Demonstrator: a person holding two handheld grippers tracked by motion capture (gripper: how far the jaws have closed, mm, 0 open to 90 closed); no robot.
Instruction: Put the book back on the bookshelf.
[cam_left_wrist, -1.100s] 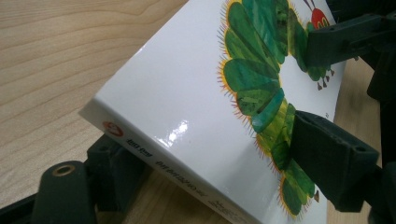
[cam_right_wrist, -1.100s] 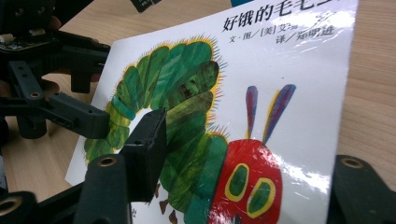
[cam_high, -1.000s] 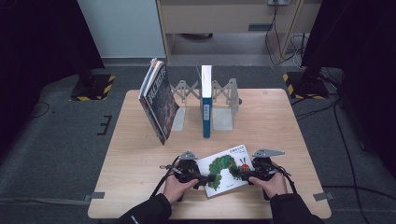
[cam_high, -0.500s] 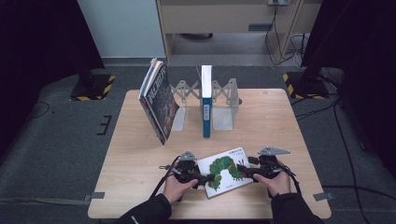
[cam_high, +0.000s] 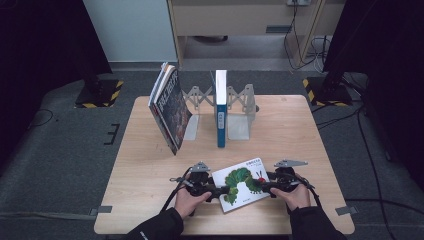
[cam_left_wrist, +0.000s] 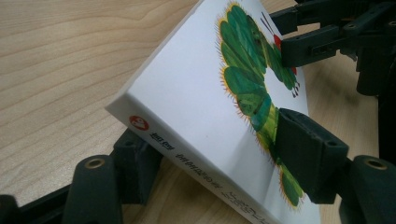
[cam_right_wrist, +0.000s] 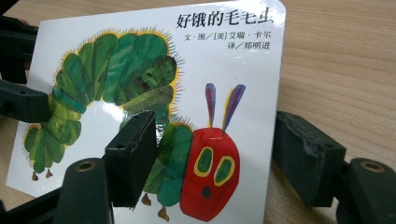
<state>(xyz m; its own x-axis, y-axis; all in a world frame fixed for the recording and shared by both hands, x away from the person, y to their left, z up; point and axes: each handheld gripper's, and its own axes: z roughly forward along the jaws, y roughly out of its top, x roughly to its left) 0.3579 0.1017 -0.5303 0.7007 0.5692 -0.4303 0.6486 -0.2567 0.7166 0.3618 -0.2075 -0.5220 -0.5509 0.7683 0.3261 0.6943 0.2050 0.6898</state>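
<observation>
1. The picture book is a thick board book with a glossy white cover, rounded corners and a green caterpillar with a red head printed on it. It sits at the near middle of the bench, tilted, with its spine edge lifted off the wood in the left gripper view.
2. The left gripper is black plastic with blocky ribbed fingers. Its fingers have just been closing, with the book's left edge between them: one finger lies on the cover and the other sits under the spine, gripping the book.
3. The right gripper straddles the book's right edge. One finger lies on the cover by the caterpillar's head; the other stands past the edge, beside the book, with a gap showing. I cannot tell whether these fingers press on the book.
4. The bench is pale wood with a fine straight grain, square-cornered and matte.
5. At the far side stands a grey metal book rack with folding zigzag arms. A thin blue and white book stands upright in it, and a dark-covered book leans at its left end.
6. Bare wood lies open between the rack and the picture book, and to both sides of the hands. The picture book's near edge lies close to the bench's front edge.
</observation>
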